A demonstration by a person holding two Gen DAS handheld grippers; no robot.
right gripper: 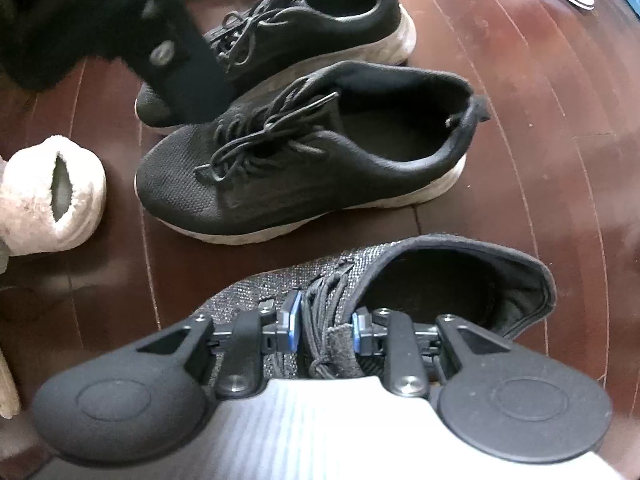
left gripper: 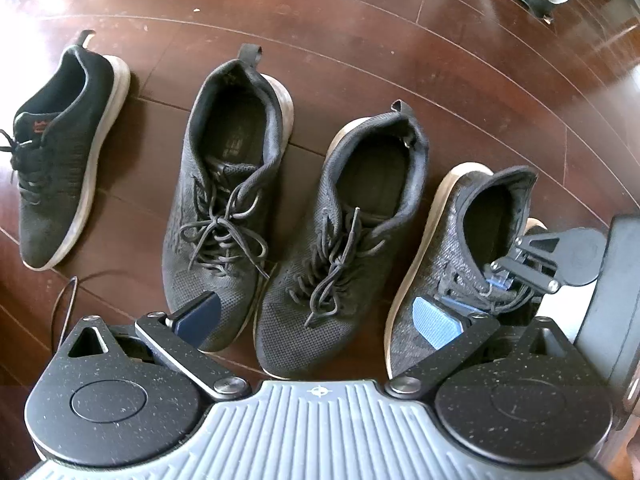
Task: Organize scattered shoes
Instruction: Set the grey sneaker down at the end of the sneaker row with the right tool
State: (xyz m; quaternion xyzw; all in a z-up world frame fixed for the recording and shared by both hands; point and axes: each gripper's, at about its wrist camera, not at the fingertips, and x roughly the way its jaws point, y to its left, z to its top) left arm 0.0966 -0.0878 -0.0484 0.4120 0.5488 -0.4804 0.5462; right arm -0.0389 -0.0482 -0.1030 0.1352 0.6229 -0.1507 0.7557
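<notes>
Here, going left to right in the left wrist view, a black sneaker with a white sole lies apart from the others on the wooden floor. Next come two dark laced sneakers side by side, the first and the second, toes toward the camera and nearly touching at the forefoot. Just beside them on the right stands the grey knit shoe, which is the one in hand.

The left gripper hangs over the toes of the row with its fingers spread wide and nothing between them. The right gripper has its fingers closed narrowly on the laces and tongue of the grey knit shoe, pinching the fabric from both sides.

Judging by this, the step is setting the grey knit shoe into line with the pair; it appears to rest on the floor, though I cannot tell for sure. The next move calls for squaring its toe with its neighbours, then letting go cleanly so the laces do not drag it askew. The lone black sneaker at far left likely needs bringing in after that. A fluffy slipper sits at the left of the right wrist view.
</notes>
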